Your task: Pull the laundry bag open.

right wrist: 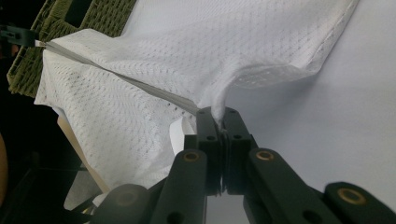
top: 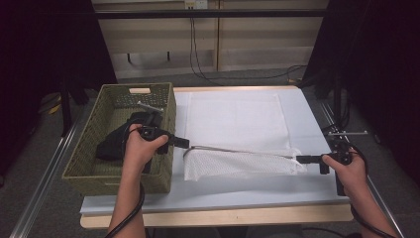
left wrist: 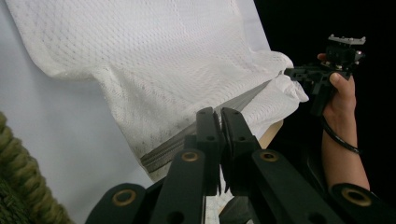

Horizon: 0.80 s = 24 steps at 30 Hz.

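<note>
White mesh cloth (top: 233, 148), thin & perforated, w/ a grey hem band (left wrist: 196, 133) along the edge we've got pulled taut between both tools. It sits on the pale table (top: 307, 188), right of the green woven basket (top: 99, 163); far half lies flat on the top, near edge is lifted and stretched side to side, the part below the band hanging slack.

Left gripper (top: 184, 143): jaws pinched all but together on the hem's left corner, just beside the basket wall. In the left gripper view the band runs straight into the black jaws. Right gripper (top: 303, 159): same deal, jaws clamped on the right corner; in the right gripper view (right wrist: 219, 116) a little tuft of fabric pokes up between the tips.

How we reckon it handles:
- Light, v. soft, no stiffness. It sags & folds wherever it isn't under tension.
- Mesh prob. grips OK on the pads but may stretch or snag if yanked.
- Hem band looks the firmest bit, so corners on that band are the place to hold; a pinch in mid-mesh would likely bunch up.
- Keep both corners level & pulled apart, else the edge droops.
- Not fragile, but a thin pinch can slip out.

Dark cloth (top: 116, 141) lies in the basket, apart from ours.
</note>
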### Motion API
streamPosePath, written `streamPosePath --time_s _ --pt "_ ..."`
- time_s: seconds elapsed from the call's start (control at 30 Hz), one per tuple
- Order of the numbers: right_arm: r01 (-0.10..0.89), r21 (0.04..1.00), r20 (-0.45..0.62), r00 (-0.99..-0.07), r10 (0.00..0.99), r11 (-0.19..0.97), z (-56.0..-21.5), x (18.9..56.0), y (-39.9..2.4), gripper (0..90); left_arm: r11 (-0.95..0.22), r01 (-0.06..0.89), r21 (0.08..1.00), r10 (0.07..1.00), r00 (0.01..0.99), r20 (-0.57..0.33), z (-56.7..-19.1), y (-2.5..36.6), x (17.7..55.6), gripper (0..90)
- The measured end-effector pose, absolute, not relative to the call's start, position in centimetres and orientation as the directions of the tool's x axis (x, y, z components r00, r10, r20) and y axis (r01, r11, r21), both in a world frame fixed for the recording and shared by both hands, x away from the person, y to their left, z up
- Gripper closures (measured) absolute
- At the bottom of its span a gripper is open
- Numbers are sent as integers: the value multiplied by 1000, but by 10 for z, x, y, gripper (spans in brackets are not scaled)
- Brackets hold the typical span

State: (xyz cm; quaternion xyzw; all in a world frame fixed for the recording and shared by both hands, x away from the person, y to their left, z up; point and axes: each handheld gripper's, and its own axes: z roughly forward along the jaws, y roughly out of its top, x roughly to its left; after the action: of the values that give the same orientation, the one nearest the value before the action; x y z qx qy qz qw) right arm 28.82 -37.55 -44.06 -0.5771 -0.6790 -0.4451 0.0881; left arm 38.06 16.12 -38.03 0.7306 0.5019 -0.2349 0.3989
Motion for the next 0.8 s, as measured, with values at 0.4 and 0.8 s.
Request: streamPosePath --time_s 0.4,0.8 --pt "861 505 635 -319 703 -65 -440 288 -375 893 -178 924 338 554 379 -742 -381 164 381 868" --pt "862 503 629 -310 712 -69 -441 289 -376 893 -171 924 341 555 377 -742 -380 170 381 868"
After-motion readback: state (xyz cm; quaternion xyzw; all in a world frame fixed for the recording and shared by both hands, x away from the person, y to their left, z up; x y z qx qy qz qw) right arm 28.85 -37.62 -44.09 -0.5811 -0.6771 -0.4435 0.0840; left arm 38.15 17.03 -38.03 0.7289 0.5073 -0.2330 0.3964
